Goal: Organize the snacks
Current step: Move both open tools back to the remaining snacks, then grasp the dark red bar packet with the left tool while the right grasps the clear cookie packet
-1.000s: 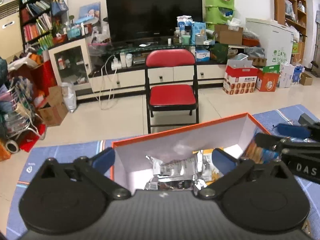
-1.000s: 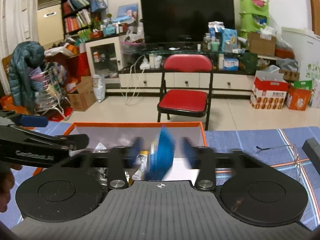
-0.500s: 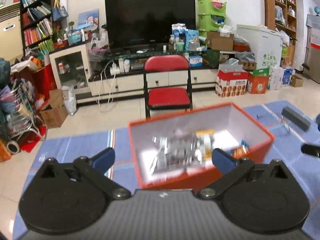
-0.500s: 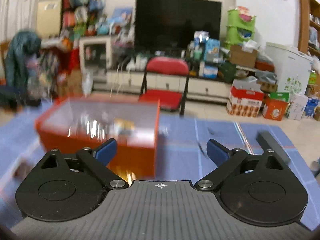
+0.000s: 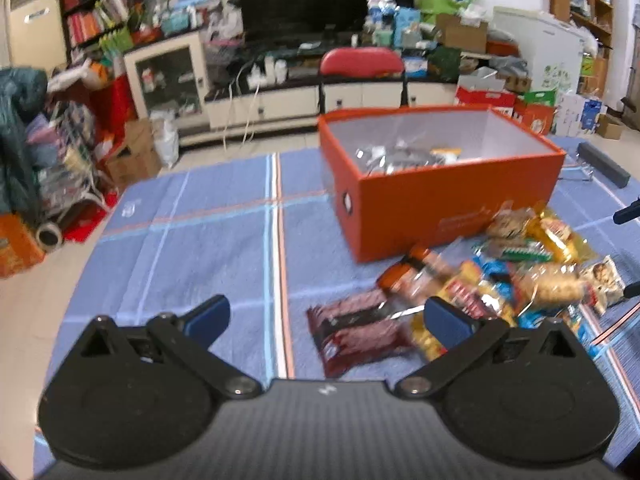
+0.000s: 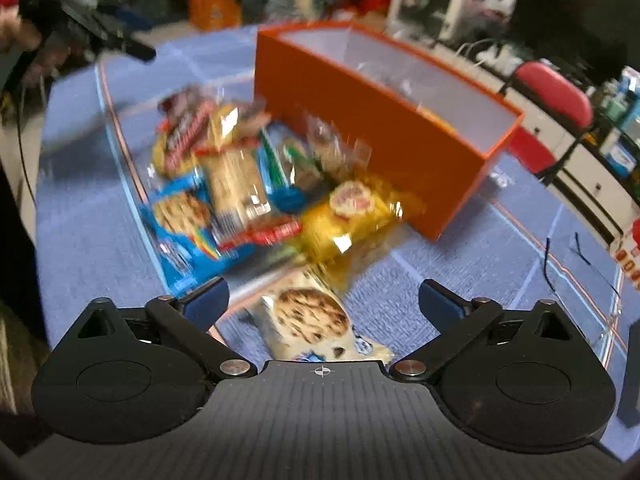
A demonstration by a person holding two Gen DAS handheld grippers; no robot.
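An orange box (image 5: 448,204) with several snack packets inside stands on the blue cloth; it also shows in the right wrist view (image 6: 384,120). A pile of loose snack packets (image 5: 512,276) lies in front of it. My left gripper (image 5: 326,316) is open and empty, above a dark red packet (image 5: 356,328). My right gripper (image 6: 324,300) is open and empty, over a white cookie packet (image 6: 316,322) at the near edge of the pile (image 6: 240,184), beside a yellow packet (image 6: 352,216).
A blue checked cloth (image 5: 192,248) covers the table. A dark bar (image 5: 604,164) and a wire object lie at the right of the box. A red folding chair (image 5: 360,68) stands behind the table. The left gripper shows at the top left of the right wrist view (image 6: 92,28).
Both grippers have pulled back from the box. The right one has let go of a blue packet into the box and swung down over the pile. Both are open now.
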